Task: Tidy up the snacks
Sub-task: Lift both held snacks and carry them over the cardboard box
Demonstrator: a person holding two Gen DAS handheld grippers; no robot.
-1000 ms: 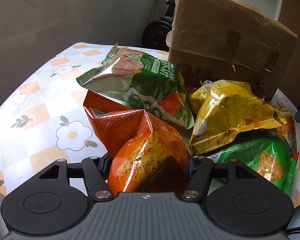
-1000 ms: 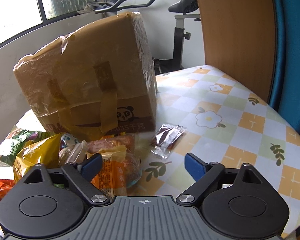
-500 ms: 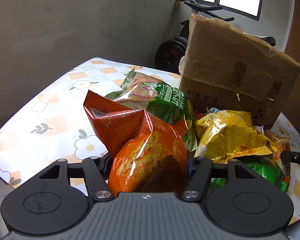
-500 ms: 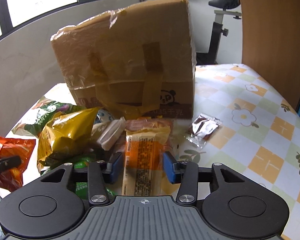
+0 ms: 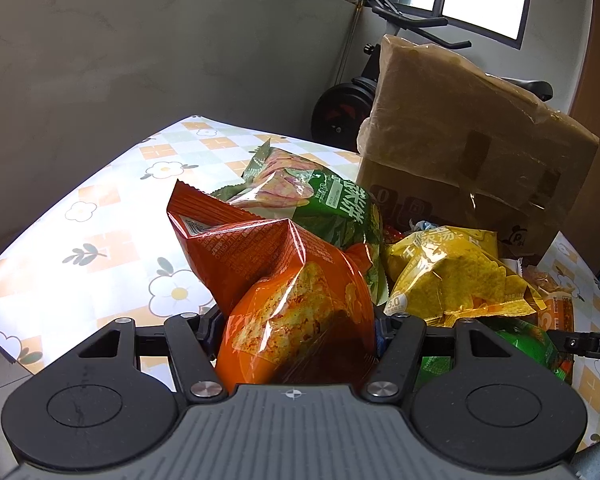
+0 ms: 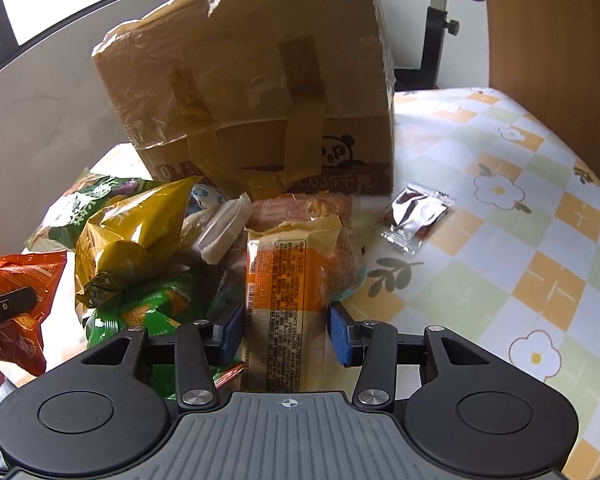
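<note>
My left gripper (image 5: 296, 326) is shut on an orange chip bag (image 5: 284, 292) and holds it above the snack pile. The same bag shows at the left edge of the right wrist view (image 6: 12, 292). My right gripper (image 6: 286, 330) is shut on an orange-and-yellow snack packet (image 6: 286, 300), its blue pads (image 6: 340, 336) pressing both sides. The pile holds a green chip bag (image 5: 320, 204), a yellow bag (image 5: 448, 272) and a small green bag (image 6: 152, 300).
A taped cardboard box (image 6: 260, 92) stands behind the pile, also in the left wrist view (image 5: 472, 148). A small brown sachet (image 6: 416, 212) lies on the flowered tablecloth (image 6: 520, 240) to the right. A wooden panel (image 6: 552, 40) stands at the far right.
My left gripper has lifted the orange bag higher above the pile. My right gripper moved left from open over the table and closed on the orange-and-yellow packet, then raised it.
</note>
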